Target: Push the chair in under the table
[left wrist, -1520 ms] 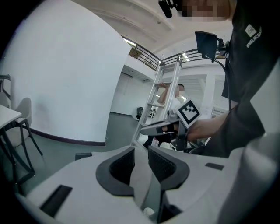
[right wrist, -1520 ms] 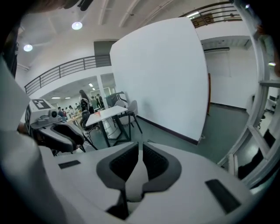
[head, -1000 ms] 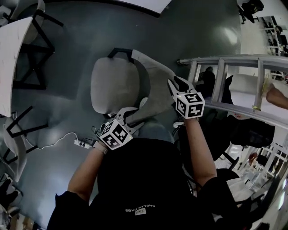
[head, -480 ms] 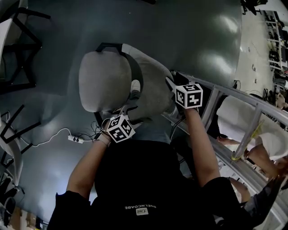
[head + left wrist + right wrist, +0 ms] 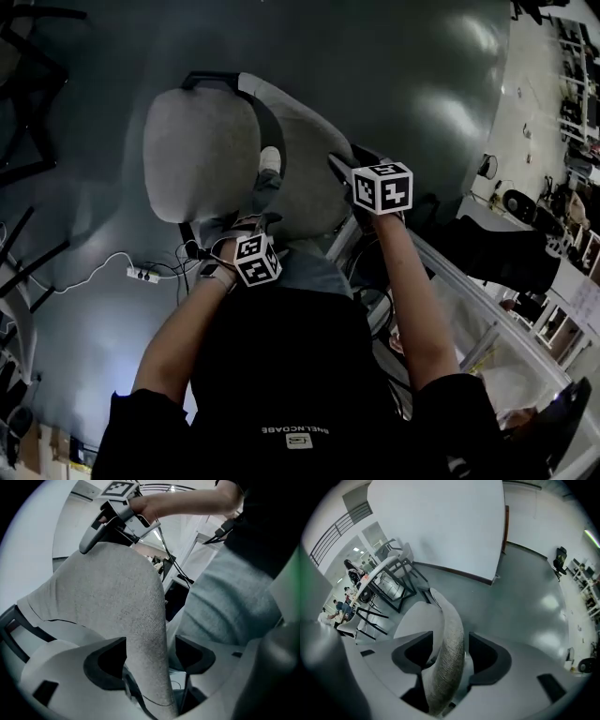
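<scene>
The chair has a grey padded seat (image 5: 202, 155) and a curved grey fabric backrest (image 5: 314, 159) on a black frame, and it stands on the dark floor just ahead of me. My left gripper (image 5: 247, 225) straddles the backrest's near end. The fabric edge (image 5: 140, 620) runs between its jaws, with a gap at the right pad (image 5: 194, 656). My right gripper (image 5: 339, 169) straddles the top edge further along. There the backrest (image 5: 451, 634) passes between the pads without being pinched. Both pairs of jaws have just been opening around the backrest.
A white power strip with its cable (image 5: 141, 275) lies on the floor at the left. Black table legs (image 5: 28, 122) stand at the far left. A pale metal frame (image 5: 459, 291) runs close along my right side. More tables and chairs (image 5: 389, 581) stand by the white wall.
Both grippers have sunk lower over the backrest's top edge and their jaws stand wider. The view has swung, so the chair sits further left and the metal frame has slid to the lower right.
</scene>
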Demonstrator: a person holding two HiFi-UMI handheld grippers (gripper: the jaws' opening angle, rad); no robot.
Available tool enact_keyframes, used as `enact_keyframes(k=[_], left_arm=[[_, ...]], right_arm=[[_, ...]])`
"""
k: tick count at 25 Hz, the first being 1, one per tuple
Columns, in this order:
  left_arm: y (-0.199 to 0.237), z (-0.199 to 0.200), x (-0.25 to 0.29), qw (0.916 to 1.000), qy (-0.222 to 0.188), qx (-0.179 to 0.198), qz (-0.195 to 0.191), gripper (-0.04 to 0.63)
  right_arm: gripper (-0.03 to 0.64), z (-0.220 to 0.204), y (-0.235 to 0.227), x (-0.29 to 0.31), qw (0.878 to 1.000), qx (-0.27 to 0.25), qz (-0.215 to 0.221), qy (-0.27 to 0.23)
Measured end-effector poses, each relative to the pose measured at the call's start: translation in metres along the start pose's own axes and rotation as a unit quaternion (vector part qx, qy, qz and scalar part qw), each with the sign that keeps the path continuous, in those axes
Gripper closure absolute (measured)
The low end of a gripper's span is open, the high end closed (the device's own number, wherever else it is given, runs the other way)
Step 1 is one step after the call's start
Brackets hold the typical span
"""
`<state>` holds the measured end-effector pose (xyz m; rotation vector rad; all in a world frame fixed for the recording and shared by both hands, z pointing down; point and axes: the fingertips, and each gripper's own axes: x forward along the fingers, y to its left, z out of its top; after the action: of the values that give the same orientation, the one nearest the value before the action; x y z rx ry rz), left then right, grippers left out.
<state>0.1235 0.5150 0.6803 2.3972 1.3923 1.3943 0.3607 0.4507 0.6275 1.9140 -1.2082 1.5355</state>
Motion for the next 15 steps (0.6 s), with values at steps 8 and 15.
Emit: enact_keyframes(k=[8, 15], left_arm=[[0.014, -0.01, 0.026, 0.9996, 0.011, -0.027, 0.003, 0.284], [0.018, -0.011, 0.03, 0.9966, 0.006, -0.08, -0.018, 0.259]], right_arm=[[0.39, -0.013, 0.006, 0.018, 1.0, 0.001, 0.001, 0.013], [0.39, -0.02, 0.005, 0.03, 1.0, 0.01, -0.01, 0.024]])
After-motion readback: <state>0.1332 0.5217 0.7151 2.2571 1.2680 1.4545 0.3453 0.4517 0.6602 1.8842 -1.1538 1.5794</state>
